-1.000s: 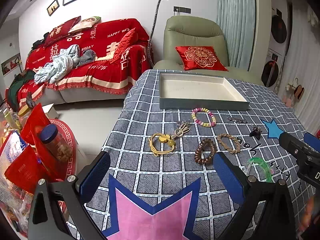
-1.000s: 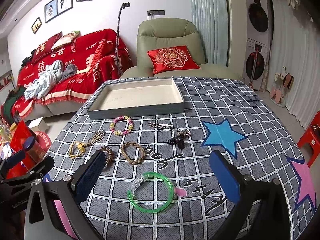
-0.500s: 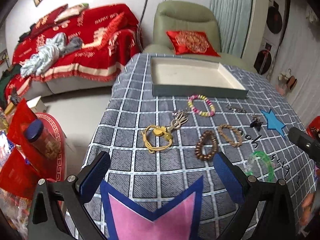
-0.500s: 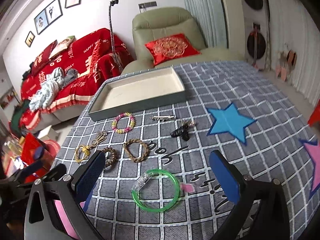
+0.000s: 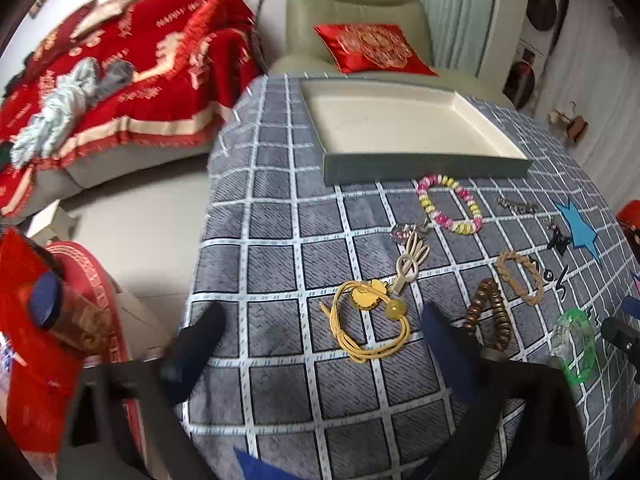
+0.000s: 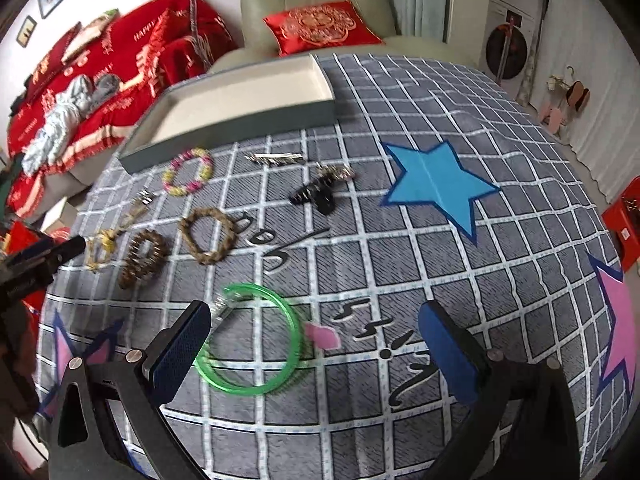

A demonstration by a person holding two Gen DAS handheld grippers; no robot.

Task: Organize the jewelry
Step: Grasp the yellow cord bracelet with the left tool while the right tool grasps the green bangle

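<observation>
An empty grey tray (image 5: 424,166) (image 6: 240,128) sits at the far side of the table. Jewelry lies loose in front of it: a yellow cord bracelet (image 5: 368,324), a brown bead bracelet (image 5: 490,314) (image 6: 142,258), a braided bracelet (image 5: 520,276) (image 6: 208,234), a pink-yellow bead bracelet (image 5: 450,204) (image 6: 188,172), a green bangle (image 6: 252,344) (image 5: 574,344), a black hair claw (image 6: 314,196) and a silver clip (image 6: 276,157). My left gripper (image 5: 320,344) is open just short of the yellow cord bracelet. My right gripper (image 6: 316,352) is open with the green bangle by its left finger.
The table carries a grey checked cloth (image 6: 440,280) with blue (image 6: 436,184) and pink stars. A red-covered sofa (image 5: 120,72) and a green armchair (image 5: 356,12) stand beyond. Red bags and a jar (image 5: 60,312) sit on the floor at the left.
Both grippers have tilted down and moved forward over the table. The yellow cord bracelet and the green bangle now lie closer to the fingers. No jewelry has moved.
</observation>
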